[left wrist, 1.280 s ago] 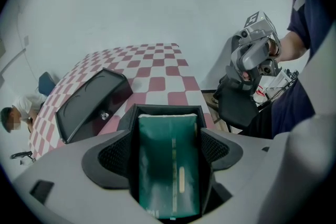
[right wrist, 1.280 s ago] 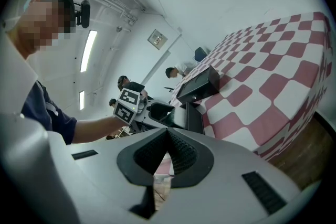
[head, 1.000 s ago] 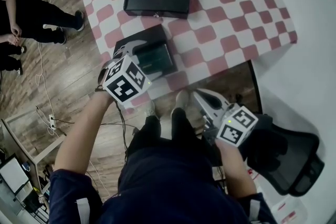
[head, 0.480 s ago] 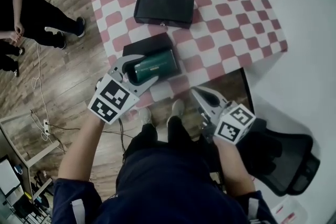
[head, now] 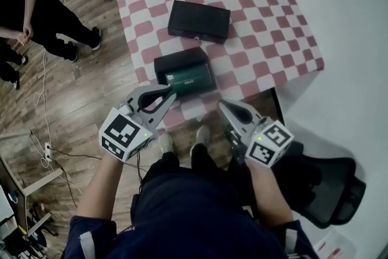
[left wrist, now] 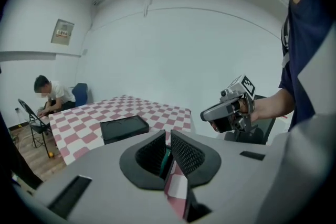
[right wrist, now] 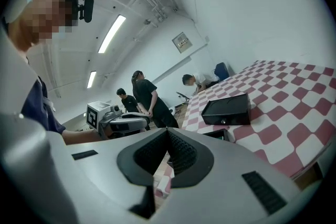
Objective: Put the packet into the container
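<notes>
The left gripper is clenched on nothing. Its jaws have just been closing, and only a thin slit shows between them, with a sliver of green far beyond it. The right gripper is likewise clenched and empty, its pads meeting at the tips.

In the head view both grippers hang off the near edge of the table, the left one's tips just beside the near left corner of the container and not touching it. The packet, dark green, lies flat inside the container, at one o'clock from the left gripper and at eleven o'clock from the right. The container sits open on the checked cloth close to the near edge.

A shut black box lies at twelve o'clock from the container, apart from it. A black chair stands at four o'clock from the right gripper. A person in black stands on the wooden floor at ten o'clock from the left gripper, well apart from the table.
</notes>
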